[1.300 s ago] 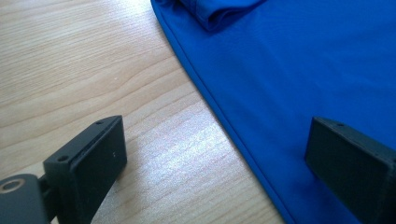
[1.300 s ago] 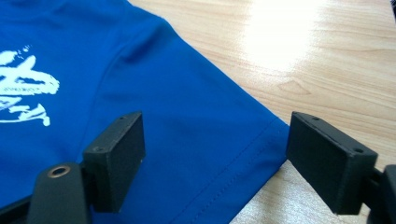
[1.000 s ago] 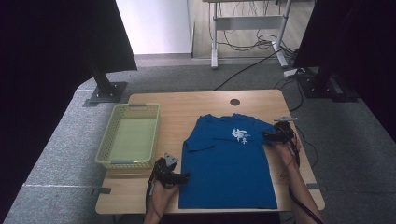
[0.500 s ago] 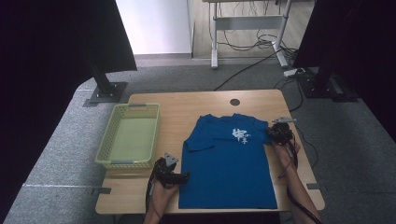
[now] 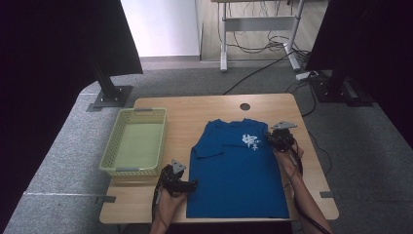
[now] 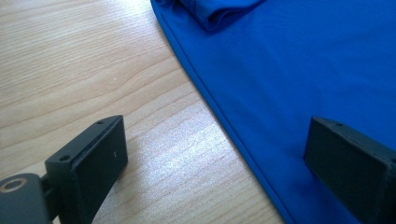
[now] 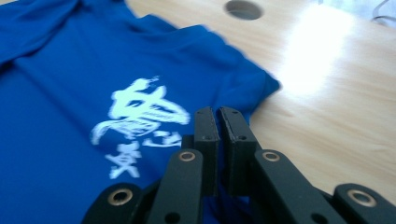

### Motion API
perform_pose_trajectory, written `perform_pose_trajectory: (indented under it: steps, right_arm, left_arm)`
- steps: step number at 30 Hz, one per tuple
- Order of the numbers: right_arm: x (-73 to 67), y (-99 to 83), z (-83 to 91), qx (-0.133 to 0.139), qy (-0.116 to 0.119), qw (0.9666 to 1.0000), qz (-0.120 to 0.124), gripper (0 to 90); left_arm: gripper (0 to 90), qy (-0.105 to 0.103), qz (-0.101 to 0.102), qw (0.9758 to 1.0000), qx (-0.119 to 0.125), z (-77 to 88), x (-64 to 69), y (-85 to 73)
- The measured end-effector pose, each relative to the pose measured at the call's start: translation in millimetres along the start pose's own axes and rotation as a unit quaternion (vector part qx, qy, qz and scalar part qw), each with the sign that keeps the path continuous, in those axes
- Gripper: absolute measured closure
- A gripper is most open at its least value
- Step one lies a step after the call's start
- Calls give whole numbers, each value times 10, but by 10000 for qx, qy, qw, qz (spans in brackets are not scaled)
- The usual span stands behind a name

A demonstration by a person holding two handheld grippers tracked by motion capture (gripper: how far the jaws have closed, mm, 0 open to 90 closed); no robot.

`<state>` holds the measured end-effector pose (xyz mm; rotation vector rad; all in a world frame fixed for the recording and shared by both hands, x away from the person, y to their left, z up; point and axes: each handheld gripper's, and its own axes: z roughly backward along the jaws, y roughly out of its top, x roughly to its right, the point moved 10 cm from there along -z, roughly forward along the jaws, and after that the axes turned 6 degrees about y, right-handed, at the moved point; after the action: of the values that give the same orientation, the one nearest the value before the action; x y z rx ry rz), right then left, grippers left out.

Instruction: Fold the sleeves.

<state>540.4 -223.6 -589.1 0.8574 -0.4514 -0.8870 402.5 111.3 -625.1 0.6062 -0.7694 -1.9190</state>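
A blue T-shirt (image 5: 234, 170) with a white print (image 5: 251, 141) lies flat on the wooden table (image 5: 195, 109), collar at the far end. My right gripper (image 5: 270, 138) sits at the shirt's right shoulder. In the right gripper view its jaws (image 7: 218, 116) are pressed together, with blue cloth of the right sleeve (image 7: 247, 88) pinched under them. My left gripper (image 5: 193, 184) rests at the shirt's near left edge. It stands wide open (image 6: 215, 140), one jaw over bare wood and the other over the shirt (image 6: 299, 70). The left sleeve (image 6: 219, 14) lies folded onto the chest.
An empty pale green basket (image 5: 113, 146) stands on the table's left side. A round cable hole (image 5: 245, 106) is in the table past the collar. Dark stands and floor cables lie beyond the far edge.
The right gripper has shut at the right sleeve and moved slightly left and up, and the sleeve no longer sticks out to the right. The left gripper has stayed still.
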Motion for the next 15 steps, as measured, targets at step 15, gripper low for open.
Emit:
perform_pose_trajectory:
  steps: [15]
  right_arm:
    - [-35,-76,-51,-62,348,9991,-213,651]
  left_arm:
    - [58,0,-1,10000,0,0,0,0]
